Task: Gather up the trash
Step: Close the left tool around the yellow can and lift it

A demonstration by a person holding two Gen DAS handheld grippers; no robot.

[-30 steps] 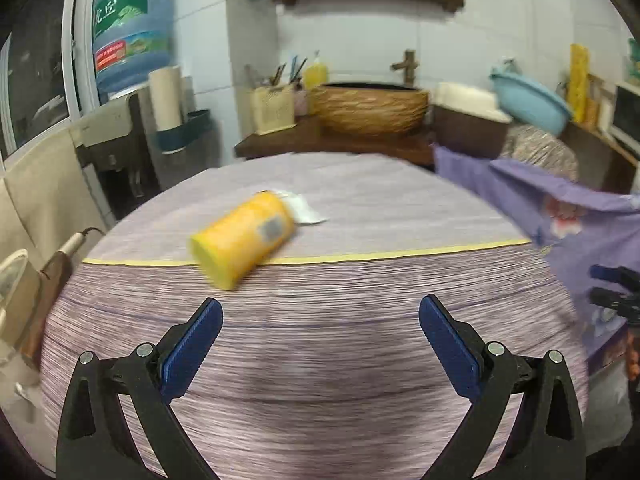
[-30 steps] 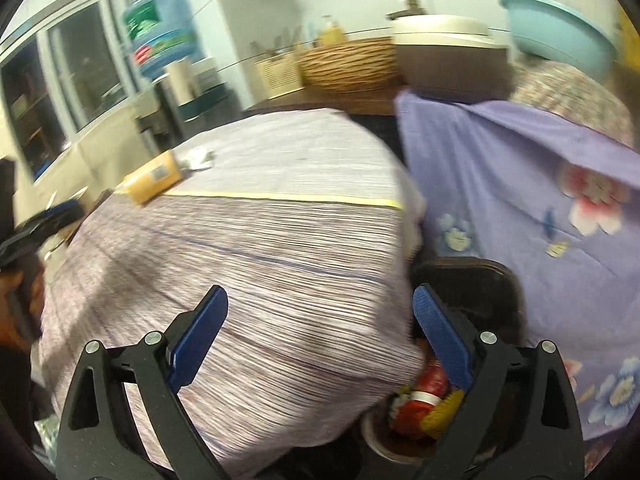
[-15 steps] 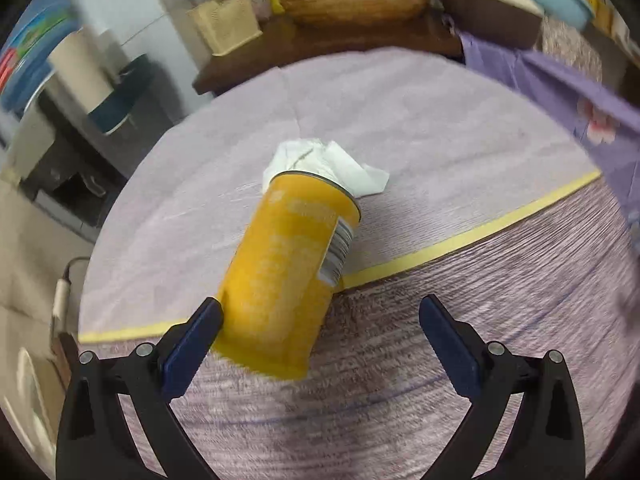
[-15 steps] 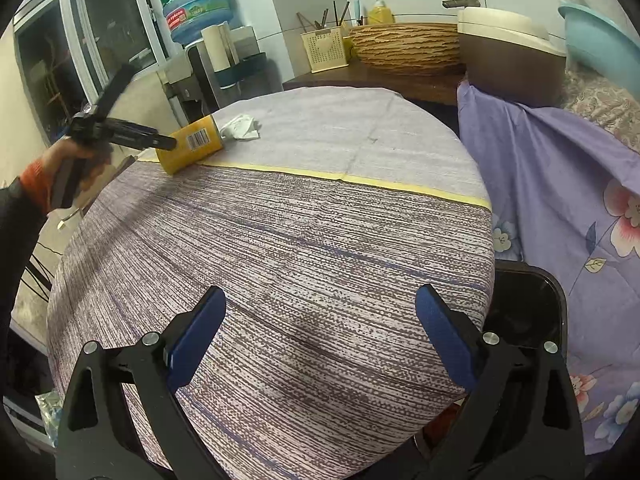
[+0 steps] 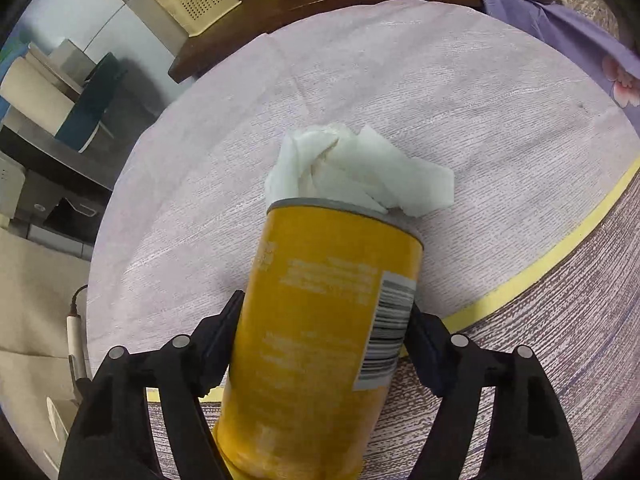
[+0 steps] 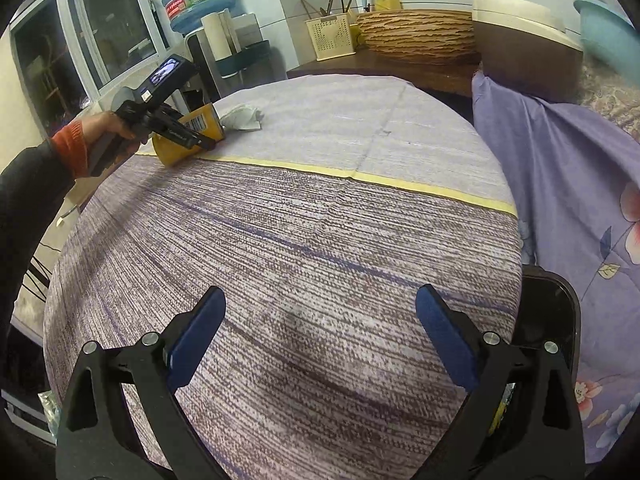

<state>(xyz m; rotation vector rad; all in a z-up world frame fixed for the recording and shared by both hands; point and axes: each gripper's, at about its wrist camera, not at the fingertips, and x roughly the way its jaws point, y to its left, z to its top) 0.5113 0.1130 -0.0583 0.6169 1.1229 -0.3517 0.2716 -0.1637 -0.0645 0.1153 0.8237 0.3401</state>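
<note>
While the left gripper (image 5: 324,344) closes around the can (image 5: 320,320) near the counter's (image 5: 480,100) far-left edge, a loose pinch could roll it off; right gripper (image 6: 320,336) gapes empty.

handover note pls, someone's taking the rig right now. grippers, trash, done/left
Left gripper: jaws closing around the yellow can, which lies on its side on the table; firm grip not yet clear.
Right gripper: open, empty, above the table's near edge.
Tissue: crumpled, at the can's far end.
Bin: right of the table, some trash already in it.
Left: finish gripping the can, bin it, then the tissue.
</note>
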